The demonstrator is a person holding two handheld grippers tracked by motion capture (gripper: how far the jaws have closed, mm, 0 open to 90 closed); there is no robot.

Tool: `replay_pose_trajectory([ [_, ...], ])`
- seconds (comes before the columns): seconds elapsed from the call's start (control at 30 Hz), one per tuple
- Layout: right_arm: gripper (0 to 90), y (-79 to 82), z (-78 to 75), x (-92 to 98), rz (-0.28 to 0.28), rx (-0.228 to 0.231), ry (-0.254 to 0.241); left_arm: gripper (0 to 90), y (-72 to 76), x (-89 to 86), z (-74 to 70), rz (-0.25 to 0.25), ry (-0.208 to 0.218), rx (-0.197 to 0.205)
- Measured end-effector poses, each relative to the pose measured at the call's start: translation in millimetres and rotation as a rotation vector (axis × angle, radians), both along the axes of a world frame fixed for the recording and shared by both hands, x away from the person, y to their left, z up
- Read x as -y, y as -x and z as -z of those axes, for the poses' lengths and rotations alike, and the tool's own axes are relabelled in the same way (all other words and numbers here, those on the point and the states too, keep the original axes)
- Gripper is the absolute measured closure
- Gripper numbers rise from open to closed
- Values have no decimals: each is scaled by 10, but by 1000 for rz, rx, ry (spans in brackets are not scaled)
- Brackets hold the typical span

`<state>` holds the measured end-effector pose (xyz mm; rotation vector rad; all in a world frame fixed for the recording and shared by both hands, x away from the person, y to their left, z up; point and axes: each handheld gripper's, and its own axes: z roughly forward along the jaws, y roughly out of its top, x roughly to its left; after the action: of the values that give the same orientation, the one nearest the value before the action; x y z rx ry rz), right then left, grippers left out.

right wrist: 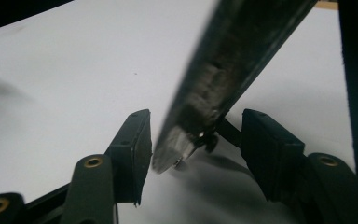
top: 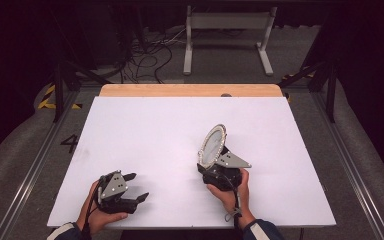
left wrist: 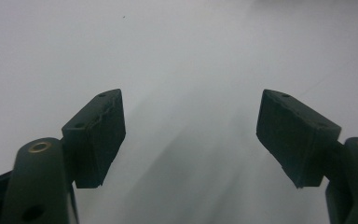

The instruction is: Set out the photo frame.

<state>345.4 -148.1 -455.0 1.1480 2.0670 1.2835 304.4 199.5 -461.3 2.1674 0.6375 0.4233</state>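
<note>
Mirror (top: 213, 145) stands tilted on white table (top: 145, 130) over grey floor (top: 25, 150).

lab, framed rig (top: 60, 95), floor cables (top: 145, 60), hazard tape (top: 47, 97)

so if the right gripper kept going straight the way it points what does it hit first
The right gripper would likely meet the oval mirror with the beaded silver rim at once: its lower edge stands between the open jaws. Whether a pad touches it is unclear.
</note>
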Motion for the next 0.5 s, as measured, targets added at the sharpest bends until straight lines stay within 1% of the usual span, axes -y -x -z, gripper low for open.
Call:
replay_pose_trajectory([
  [0.03,464,-20,13,4,6,0,-10,238,-5,-3,5,2,-8,-2],
  [0.07,470,-38,20,10,5,-1,-29,236,-4,1,11,-3,-3,-9],
  [0.13,510,-44,18,-8,-2,17,-28,228,-10,4,13,0,-11,-12],
  [0.17,513,-41,19,-23,-2,26,-20,224,-11,11,15,-2,-24,-10],
  [0.2,516,-34,26,-29,7,29,-23,222,-10,17,19,-2,-30,-11],
  [0.33,535,-21,24,-36,16,27,-18,221,-4,35,31,9,-35,-18],
  [0.4,564,-12,26,-35,20,25,-22,221,-4,39,28,11,-40,-17],
  [0.5,611,-10,24,-14,16,12,-28,214,5,44,28,31,-35,-22],
])
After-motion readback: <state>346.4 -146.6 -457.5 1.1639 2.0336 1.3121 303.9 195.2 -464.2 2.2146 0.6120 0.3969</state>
